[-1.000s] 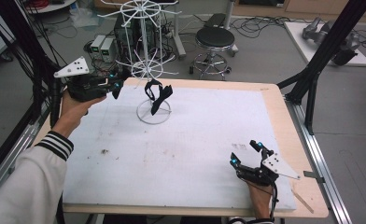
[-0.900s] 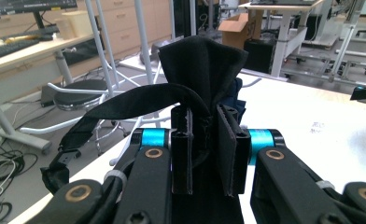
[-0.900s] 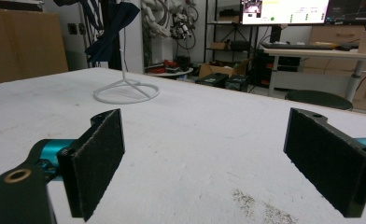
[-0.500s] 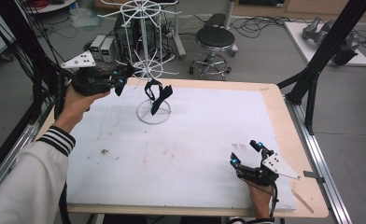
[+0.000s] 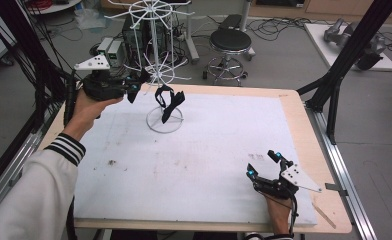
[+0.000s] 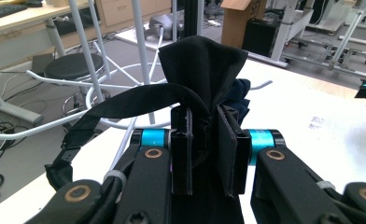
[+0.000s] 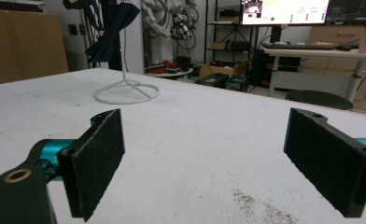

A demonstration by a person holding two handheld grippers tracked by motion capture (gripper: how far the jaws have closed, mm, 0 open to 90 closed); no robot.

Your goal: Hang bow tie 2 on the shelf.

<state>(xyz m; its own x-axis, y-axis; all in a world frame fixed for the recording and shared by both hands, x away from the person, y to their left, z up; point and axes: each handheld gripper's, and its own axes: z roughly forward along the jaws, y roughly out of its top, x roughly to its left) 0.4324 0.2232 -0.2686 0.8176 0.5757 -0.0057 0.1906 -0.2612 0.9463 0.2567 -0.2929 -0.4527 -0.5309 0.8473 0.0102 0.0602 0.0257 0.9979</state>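
The left hand-held gripper (image 6: pixel 204 154) is clenched on a black cloth (image 6: pixel 204 70), with the white rack (image 5: pixel 156 60) just beyond it; the right hand-held gripper (image 5: pixel 265 165) rests released, well apart.

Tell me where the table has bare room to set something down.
Free: the white mat between the rack's ring base and the right tongs, plus its far right side. Crowded: the far left corner, where the left tongs grip black cloth by the rack.

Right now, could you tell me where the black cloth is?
In the left gripper view, the black cloth is pinched in the left gripper, beside the white wire rack at the table's far left.
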